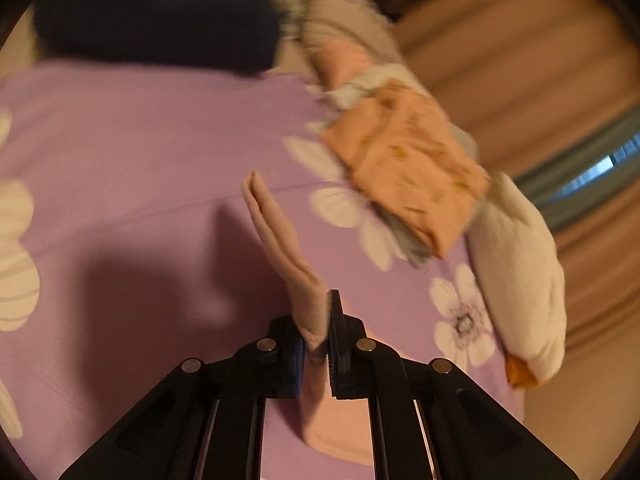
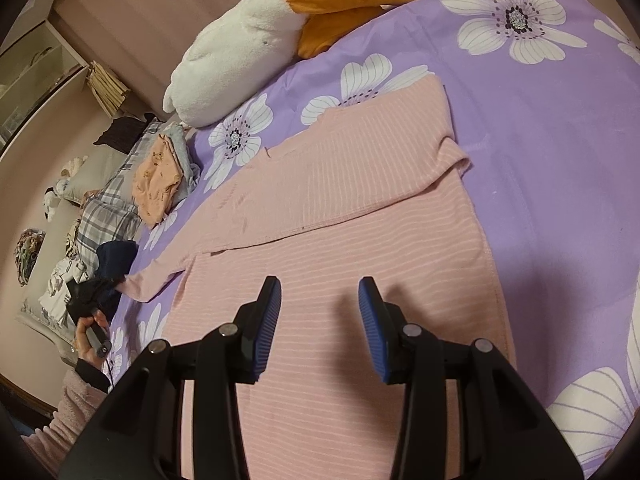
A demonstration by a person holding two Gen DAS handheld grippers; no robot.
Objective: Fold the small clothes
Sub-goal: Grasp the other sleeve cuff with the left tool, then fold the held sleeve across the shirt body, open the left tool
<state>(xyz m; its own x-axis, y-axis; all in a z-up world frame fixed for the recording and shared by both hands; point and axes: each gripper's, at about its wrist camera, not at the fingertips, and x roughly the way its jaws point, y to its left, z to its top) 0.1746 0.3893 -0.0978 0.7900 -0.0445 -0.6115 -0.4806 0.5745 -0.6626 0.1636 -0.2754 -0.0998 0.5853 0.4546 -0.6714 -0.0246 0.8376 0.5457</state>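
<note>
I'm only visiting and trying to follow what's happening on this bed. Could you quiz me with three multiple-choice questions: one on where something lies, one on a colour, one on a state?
1. Where is the white plush toy?
A. on the pink striped garment
B. at the bedspread's edge
C. on the floor

2. What colour is the bedspread?
A. purple with white flowers
B. plain green
C. red checked

3. How does the left gripper stand?
A. wide open
B. shut on a pink sleeve
C. holding the toy

Answers:
1 B, it lies beyond the pink striped garment.
2 A, flowers show in both views.
3 B, the pink sleeve is pinched between its jaws.
</note>
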